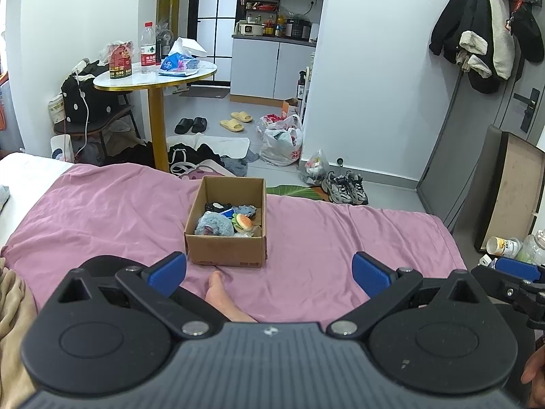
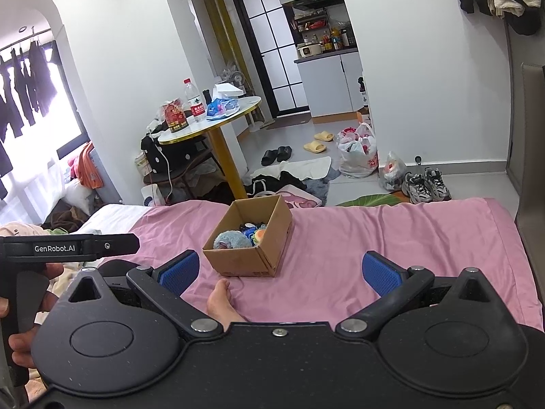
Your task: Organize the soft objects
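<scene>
Left gripper (image 1: 269,274) stood wide open, blue pads (image 1: 167,272) far apart, nothing between them. Right gripper (image 2: 281,272) likewise spread wide and empty. Both hovered low over the pink bedsheet (image 1: 102,211). Cardboard box (image 1: 226,254) sat on the sheet just ahead of both grippers, slightly left of centre in the right wrist view, top open. Inside it lay the soft objects: a blue-grey fluffy toy (image 1: 213,226) at the near left, a burger-shaped plush (image 1: 243,222) beside it, dark pieces behind. A bare foot (image 1: 221,293) rested on the sheet between the left gripper's fingers and the box, not touching the box.
</scene>
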Available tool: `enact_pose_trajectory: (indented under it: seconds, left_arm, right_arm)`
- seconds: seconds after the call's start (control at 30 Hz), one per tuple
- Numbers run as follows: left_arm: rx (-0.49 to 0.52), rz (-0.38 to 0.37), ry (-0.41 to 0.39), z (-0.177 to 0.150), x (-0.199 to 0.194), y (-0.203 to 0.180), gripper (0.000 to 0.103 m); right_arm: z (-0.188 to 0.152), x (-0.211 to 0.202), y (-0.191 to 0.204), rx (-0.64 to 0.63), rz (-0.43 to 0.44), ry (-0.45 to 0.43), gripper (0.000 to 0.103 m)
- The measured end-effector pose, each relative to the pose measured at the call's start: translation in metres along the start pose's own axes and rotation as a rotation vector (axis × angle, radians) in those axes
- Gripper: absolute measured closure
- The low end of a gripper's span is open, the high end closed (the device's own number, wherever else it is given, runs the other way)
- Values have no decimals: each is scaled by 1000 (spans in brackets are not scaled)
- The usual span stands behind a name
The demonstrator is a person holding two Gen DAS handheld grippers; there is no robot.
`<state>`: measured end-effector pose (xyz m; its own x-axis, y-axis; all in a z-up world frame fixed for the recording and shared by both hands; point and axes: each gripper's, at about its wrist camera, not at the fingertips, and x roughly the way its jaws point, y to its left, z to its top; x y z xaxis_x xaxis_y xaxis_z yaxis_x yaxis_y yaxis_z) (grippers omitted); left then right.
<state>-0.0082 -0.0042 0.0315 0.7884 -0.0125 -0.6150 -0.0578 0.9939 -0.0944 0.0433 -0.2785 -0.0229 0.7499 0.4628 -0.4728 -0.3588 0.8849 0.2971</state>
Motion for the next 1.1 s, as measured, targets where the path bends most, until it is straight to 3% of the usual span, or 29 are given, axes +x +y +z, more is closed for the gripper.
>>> enact_pose_trajectory:
  seconds: [1.1]
  left_arm:
    - [-8, 7, 9, 1, -3, 0, 0]
  right_arm:
    - [3, -2, 2, -4, 3, -1, 0]
